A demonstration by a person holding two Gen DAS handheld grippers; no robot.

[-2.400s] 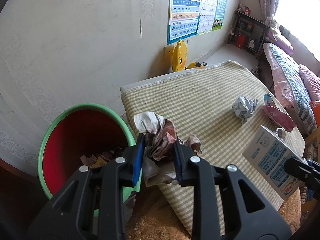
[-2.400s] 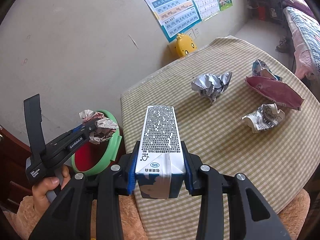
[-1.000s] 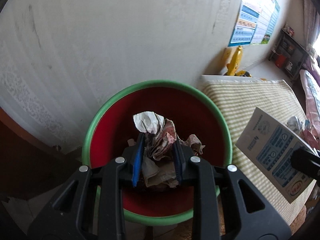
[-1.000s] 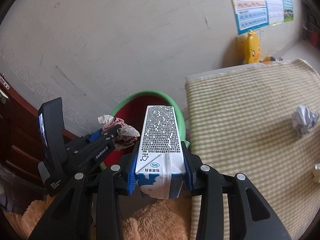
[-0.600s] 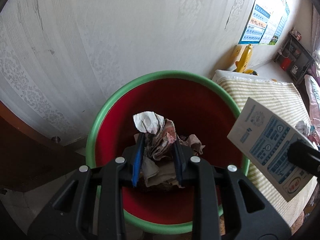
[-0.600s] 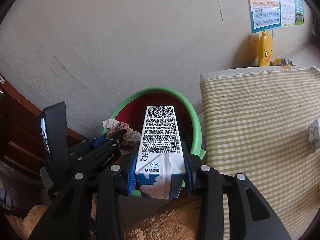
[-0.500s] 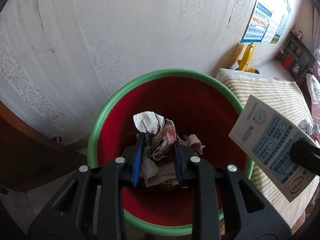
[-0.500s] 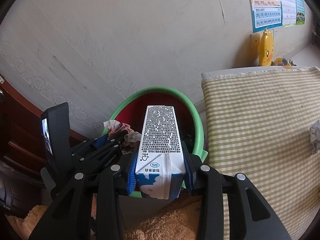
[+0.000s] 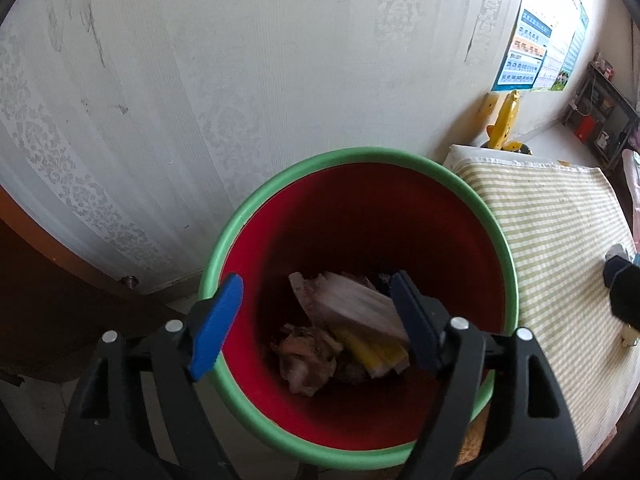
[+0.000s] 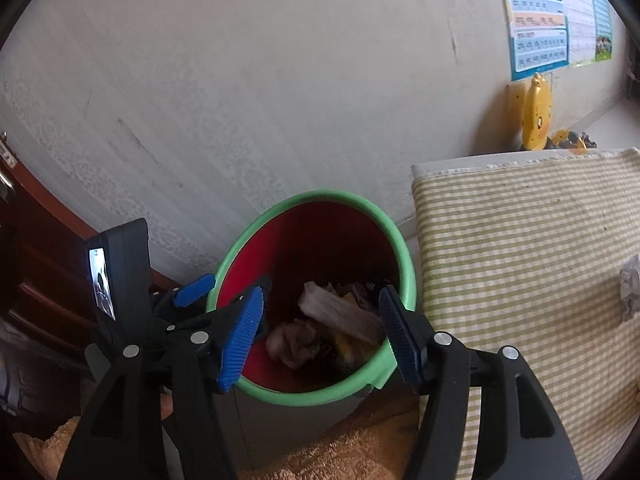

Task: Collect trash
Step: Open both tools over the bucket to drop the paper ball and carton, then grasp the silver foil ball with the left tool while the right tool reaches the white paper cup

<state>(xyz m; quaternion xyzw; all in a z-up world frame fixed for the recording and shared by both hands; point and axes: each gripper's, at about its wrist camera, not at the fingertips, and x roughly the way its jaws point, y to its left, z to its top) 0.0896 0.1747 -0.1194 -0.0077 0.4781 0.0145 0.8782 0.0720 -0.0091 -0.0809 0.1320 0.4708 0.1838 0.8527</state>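
The green-rimmed red bin (image 9: 400, 208) beside the wall holds a motion-blurred carton (image 9: 352, 308), a crumpled paper wad (image 9: 306, 354) and a yellow wrapper (image 9: 372, 354); darker scraps under them are hard to make out. Both tongs, left (image 9: 316, 324) and right (image 10: 320, 330), hang over it, jaws just sprung apart with nothing gripped. 1 more crumpled wad (image 10: 630, 288) lies cut off at the checked tabletop's (image 10: 520, 248) edge.

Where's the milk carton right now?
In both views the milk carton lies blurred inside the red bin, above the crumpled paper, beside the checked table.
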